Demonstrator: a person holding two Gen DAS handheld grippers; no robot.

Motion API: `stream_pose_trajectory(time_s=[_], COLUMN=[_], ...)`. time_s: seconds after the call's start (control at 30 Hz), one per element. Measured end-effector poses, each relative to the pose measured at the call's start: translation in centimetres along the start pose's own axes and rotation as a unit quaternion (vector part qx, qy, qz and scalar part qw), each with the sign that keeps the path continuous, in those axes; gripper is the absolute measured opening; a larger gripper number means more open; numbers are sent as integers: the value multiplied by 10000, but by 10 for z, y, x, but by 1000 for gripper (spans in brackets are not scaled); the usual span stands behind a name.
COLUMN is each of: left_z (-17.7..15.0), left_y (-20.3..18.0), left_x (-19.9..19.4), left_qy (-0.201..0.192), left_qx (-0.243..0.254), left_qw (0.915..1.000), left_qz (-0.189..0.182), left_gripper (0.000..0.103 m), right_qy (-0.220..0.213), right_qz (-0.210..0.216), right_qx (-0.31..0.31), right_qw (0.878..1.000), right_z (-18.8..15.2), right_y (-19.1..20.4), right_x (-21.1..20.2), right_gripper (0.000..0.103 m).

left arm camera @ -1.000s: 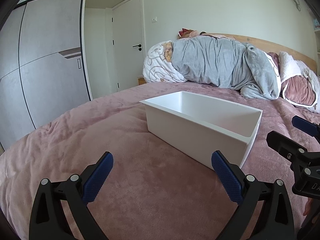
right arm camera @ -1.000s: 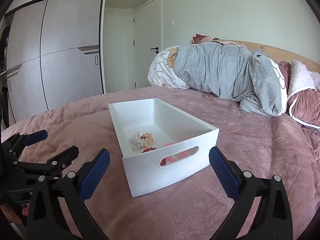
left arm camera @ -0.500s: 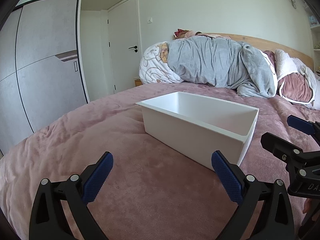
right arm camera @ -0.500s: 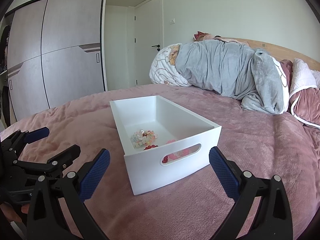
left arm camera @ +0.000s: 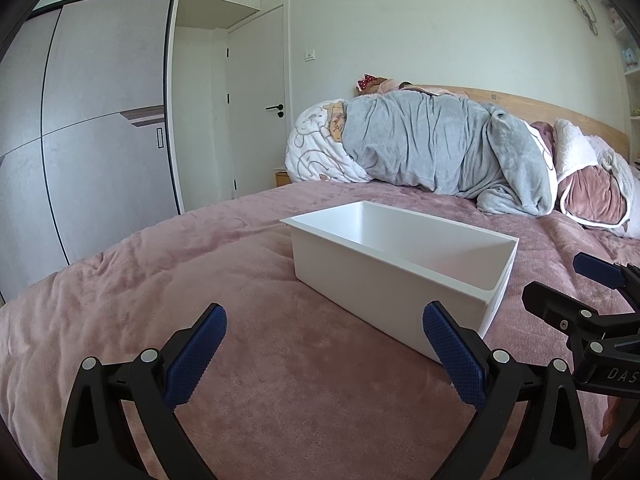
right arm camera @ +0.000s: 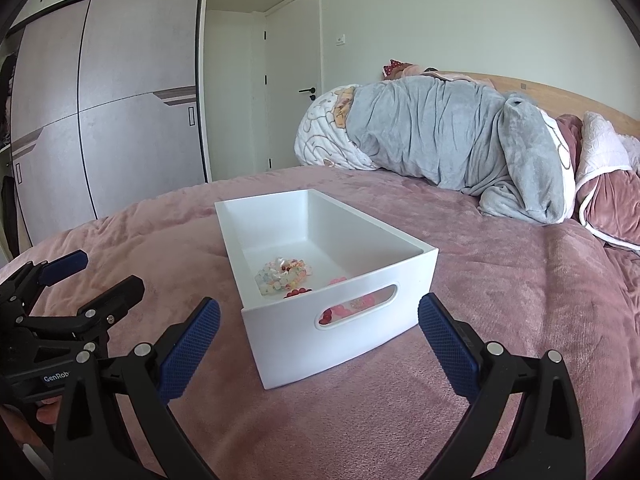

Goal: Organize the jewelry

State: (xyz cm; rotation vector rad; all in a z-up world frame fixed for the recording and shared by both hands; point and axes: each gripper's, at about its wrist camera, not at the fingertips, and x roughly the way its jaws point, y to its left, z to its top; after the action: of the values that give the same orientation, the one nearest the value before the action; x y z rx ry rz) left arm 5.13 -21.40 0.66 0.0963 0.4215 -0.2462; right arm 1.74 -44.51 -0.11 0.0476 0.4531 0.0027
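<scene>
Pink plush blanket [right arm camera: 500, 300] carries a white bin [right arm camera: 344, 324] of beads [right arm camera: 282, 274]; both tools, left [left arm camera: 324, 356] and right [right arm camera: 320, 344], spread empty.

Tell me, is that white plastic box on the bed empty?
Not empty. The white plastic box holds beaded jewelry on its floor, seen from the right wrist view.

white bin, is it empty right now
No, the right wrist view shows beaded bracelets lying on the floor of the white bin, with more red and pink beads visible through its handle slot.
</scene>
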Motion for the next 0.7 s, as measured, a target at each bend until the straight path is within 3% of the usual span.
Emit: stream_pose_trajectory(time_s=[0.7], left_z=[-1], left_y=[-8], left_x=[0], left_qy=[-61], left_qx=[307], left_qw=[9995], left_qz=[5], left_gripper=[99], right_qy=[14], right_qz=[-75], right_qx=[125], right_qw=[9999], right_z=[1], right_y=[-6], right_x=[1], right_gripper=[98])
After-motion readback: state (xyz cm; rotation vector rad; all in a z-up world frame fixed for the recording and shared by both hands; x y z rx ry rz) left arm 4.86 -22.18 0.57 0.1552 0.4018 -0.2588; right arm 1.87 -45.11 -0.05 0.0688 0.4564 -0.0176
